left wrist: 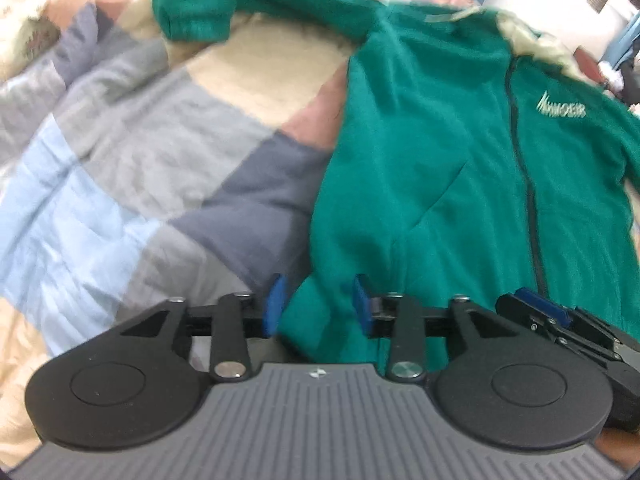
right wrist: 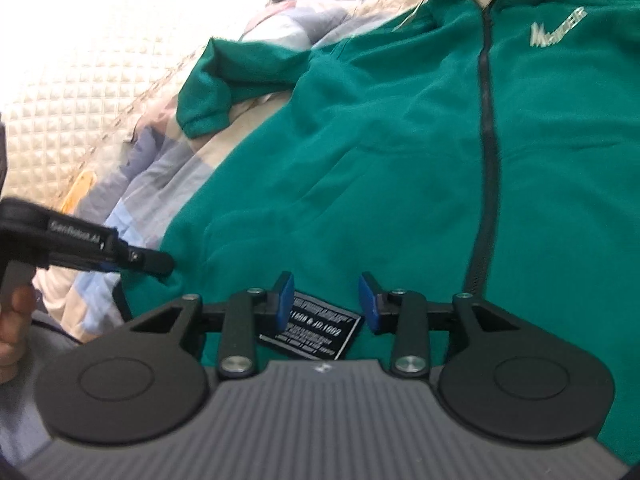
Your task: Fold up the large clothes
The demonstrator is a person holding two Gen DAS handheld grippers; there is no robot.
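Observation:
A green zip-up fleece jacket (left wrist: 440, 152) lies front up on a patchwork bedspread (left wrist: 140, 152), with a pale logo on the chest and a sleeve (left wrist: 196, 8) bent out to the far left. My left gripper (left wrist: 320, 304) is open, its blue pads on either side of the jacket's bottom left hem corner. My right gripper (right wrist: 326, 300) is open over the bottom hem, with a black sewn label (right wrist: 310, 332) between its pads. The jacket (right wrist: 380, 140) fills the right wrist view. The left gripper (right wrist: 136, 260) shows there at the left hem.
A cream quilted cover (right wrist: 80, 80) lies beyond the bedspread at the left. A person's hand (right wrist: 16, 320) holds the left gripper's handle. The right gripper's body (left wrist: 568, 324) shows at the lower right of the left wrist view.

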